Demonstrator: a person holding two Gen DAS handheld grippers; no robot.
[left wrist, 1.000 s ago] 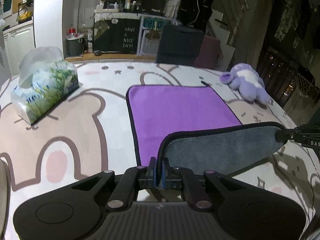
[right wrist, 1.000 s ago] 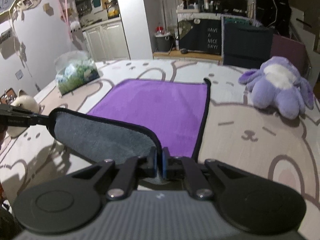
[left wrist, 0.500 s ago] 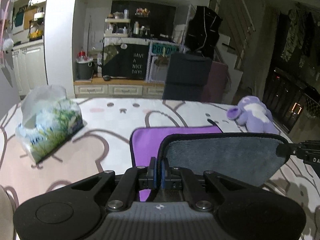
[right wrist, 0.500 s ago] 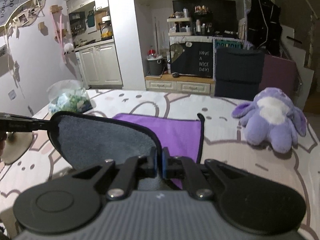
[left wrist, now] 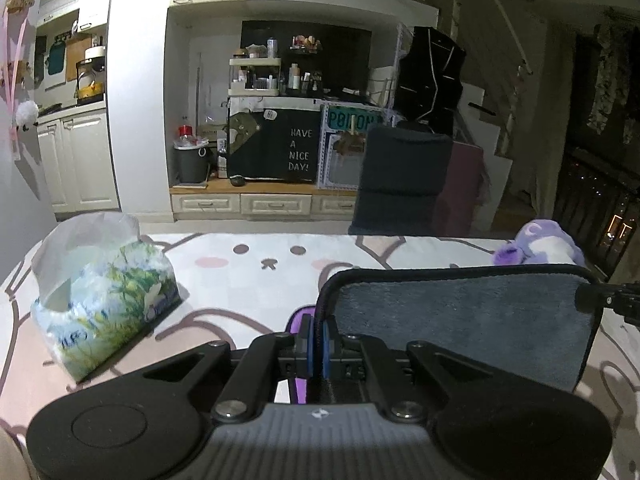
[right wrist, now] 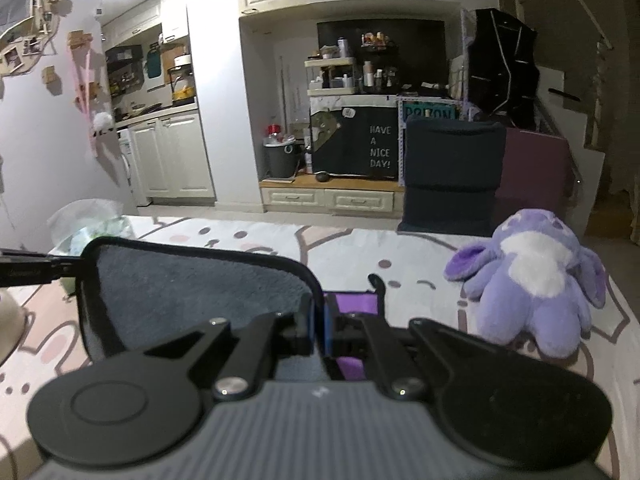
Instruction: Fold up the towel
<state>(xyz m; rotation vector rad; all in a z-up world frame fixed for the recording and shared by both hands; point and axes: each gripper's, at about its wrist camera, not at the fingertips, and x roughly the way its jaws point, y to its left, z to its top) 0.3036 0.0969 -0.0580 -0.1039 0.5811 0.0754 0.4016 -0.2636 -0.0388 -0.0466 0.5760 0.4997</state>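
The towel [left wrist: 460, 320] is purple on one face and grey on the other, with a dark hem. Its near edge is lifted and stands upright, grey side facing me, stretched between both grippers. My left gripper [left wrist: 316, 344] is shut on the towel's left near corner. My right gripper [right wrist: 318, 328] is shut on the right near corner; the grey face [right wrist: 192, 288] spreads to its left. Only slivers of the purple face [right wrist: 356, 304] show behind. Each gripper's tip shows at the edge of the other's view.
A tissue pack [left wrist: 104, 300] lies on the bear-print table cover [left wrist: 248, 276] at the left. A purple plush toy [right wrist: 532, 276] sits at the right. Beyond the table's far edge stand a dark chair [left wrist: 404, 180] and kitchen cabinets.
Both grippers have raised the towel's near edge and carried it forward. The grey underside now stands upright and hides most of the purple face that lay flat before.
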